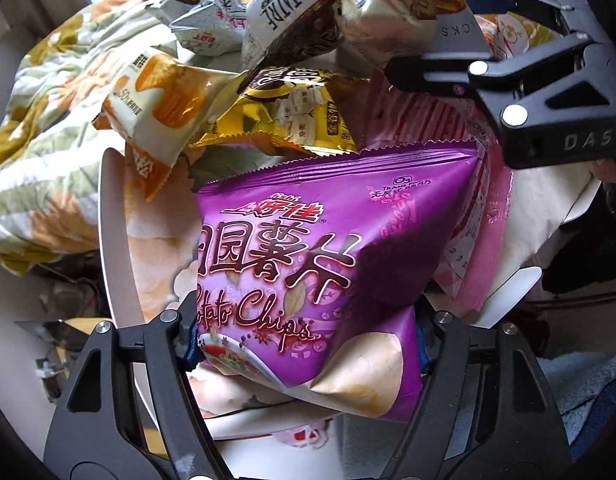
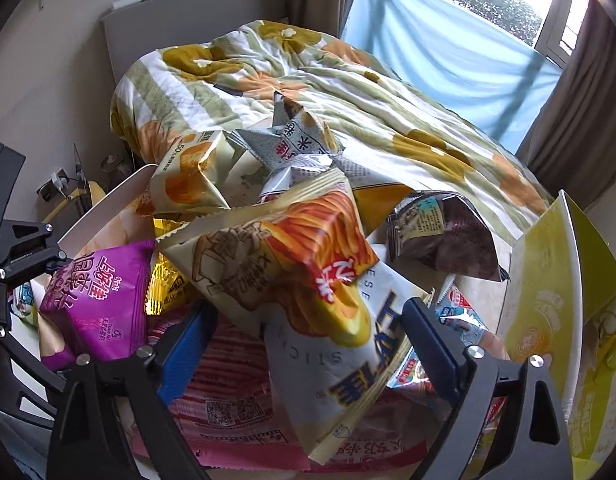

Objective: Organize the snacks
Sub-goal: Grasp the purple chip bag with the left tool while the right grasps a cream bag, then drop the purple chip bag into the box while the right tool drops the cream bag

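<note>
The purple potato chips bag (image 1: 308, 264) looks light and puffed with air, its foil slick and crinkly and the chips inside easy to crush, so I'd take it gently by the lower body or a crimped seam and not squeeze hard. It sits at the near edge of a heap of snack packets in a white box (image 1: 108, 216) at the foot of the bed (image 2: 347, 92). The left gripper (image 1: 304, 344) has it between its jaws, the blue pads against the bag's two lower sides, so I judge it grasped, though lightly.

The right gripper (image 2: 308, 344) hangs over the cream and orange cheese sticks packet (image 2: 308, 272), equally light and slippery. That packet's lower half lies between the jaws, but both pads stand apart from it: released, nothing held. The packet rests on a flat pink bag (image 2: 228, 392).
</note>
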`<state>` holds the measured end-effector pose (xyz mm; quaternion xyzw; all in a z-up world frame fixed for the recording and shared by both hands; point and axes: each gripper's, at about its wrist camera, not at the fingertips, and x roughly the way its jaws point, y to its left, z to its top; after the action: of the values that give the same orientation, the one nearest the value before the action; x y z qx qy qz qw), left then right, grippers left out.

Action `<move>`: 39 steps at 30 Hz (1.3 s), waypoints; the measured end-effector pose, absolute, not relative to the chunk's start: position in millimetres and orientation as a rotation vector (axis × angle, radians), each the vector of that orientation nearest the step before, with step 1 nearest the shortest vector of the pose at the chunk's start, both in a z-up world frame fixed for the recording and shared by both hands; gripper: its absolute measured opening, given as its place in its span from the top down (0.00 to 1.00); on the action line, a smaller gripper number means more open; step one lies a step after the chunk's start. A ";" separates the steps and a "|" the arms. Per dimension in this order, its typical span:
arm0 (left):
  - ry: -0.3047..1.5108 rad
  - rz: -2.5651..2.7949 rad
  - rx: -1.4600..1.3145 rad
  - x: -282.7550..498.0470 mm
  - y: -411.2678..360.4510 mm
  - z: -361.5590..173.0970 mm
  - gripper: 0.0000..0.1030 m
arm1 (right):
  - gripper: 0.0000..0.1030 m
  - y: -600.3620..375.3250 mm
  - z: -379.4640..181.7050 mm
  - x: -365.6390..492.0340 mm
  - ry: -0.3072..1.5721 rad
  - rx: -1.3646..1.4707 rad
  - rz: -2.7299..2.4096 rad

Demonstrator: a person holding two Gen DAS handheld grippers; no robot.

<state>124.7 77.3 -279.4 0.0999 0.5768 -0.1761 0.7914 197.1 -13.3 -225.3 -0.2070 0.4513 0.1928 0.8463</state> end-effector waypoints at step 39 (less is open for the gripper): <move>0.850 -0.389 0.241 205.2 -20.9 -97.6 0.33 | 0.54 -157.8 -43.3 194.5 0.793 -0.040 0.267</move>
<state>205.2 -20.9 -97.6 0.1160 0.4085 -0.1870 0.8858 194.5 -157.8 -43.3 -0.0196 0.3848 0.1295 0.9137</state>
